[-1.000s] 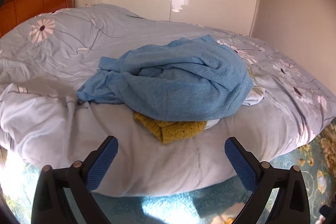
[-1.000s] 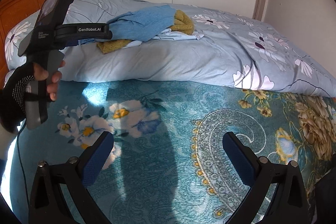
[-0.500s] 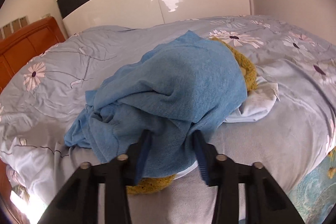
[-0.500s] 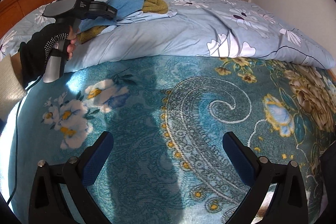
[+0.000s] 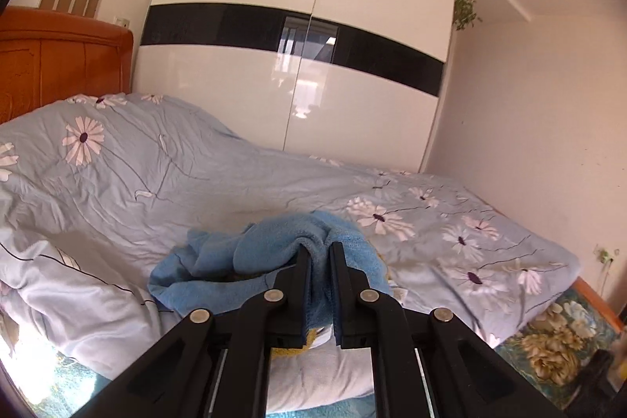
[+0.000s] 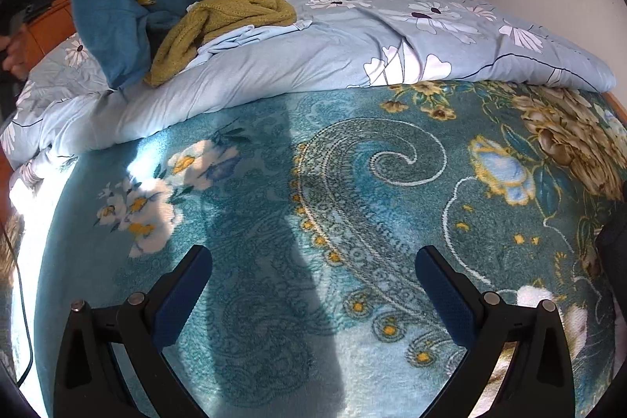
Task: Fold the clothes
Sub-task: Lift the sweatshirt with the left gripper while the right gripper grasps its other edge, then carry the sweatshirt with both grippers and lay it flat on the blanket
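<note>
sweater [image 6: 125, 22] on knit [image 6: 219, 22] | both on duvet [image 6: 352, 49] | rug [image 6: 352, 222] in front

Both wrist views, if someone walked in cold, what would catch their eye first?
Most striking is the blue garment, pinched in the left claw and lifted off the pile on the flowered duvet; in the right wrist view it hangs at upper left. Beside it lies a mustard knit, half uncovered. Below, the right claw stands wide open, holding nothing, above the bright teal patterned blanket.
</note>
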